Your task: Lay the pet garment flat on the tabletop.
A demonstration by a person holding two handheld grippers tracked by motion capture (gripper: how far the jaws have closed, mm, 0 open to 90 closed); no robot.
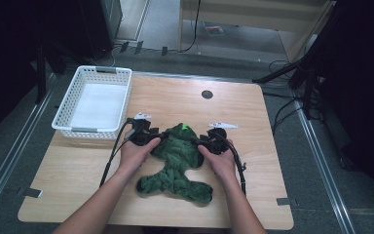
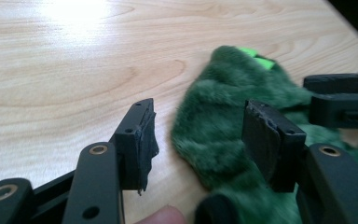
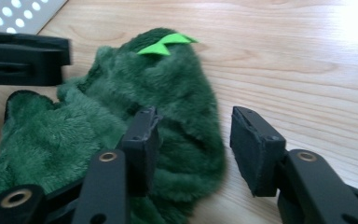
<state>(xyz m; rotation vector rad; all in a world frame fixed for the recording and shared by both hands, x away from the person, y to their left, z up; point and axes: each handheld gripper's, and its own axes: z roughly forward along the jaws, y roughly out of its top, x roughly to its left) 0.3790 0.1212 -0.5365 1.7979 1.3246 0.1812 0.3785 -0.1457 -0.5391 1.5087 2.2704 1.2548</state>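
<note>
A dark green fuzzy plush garment [image 1: 177, 163] with a bright green tag [image 1: 185, 127] lies crumpled on the wooden table [image 1: 253, 112]. My left gripper [image 1: 157, 137] is at its left upper edge, open, with the fabric edge [image 2: 209, 135] between the jaws. My right gripper [image 1: 198, 141] is at its right upper edge, open, straddling a fold of the plush [image 3: 186, 140]. In the left gripper view the other gripper's jaws [image 2: 340, 100] show at the right; in the right gripper view the other gripper's jaws [image 3: 25, 56] show at the upper left. The green tag [image 3: 165, 44] sticks up at the top.
A white perforated basket [image 1: 93, 101] stands at the table's back left, empty. A round dark grommet [image 1: 207, 94] is set into the back of the tabletop. Cables trail from both grippers along the person's forearms.
</note>
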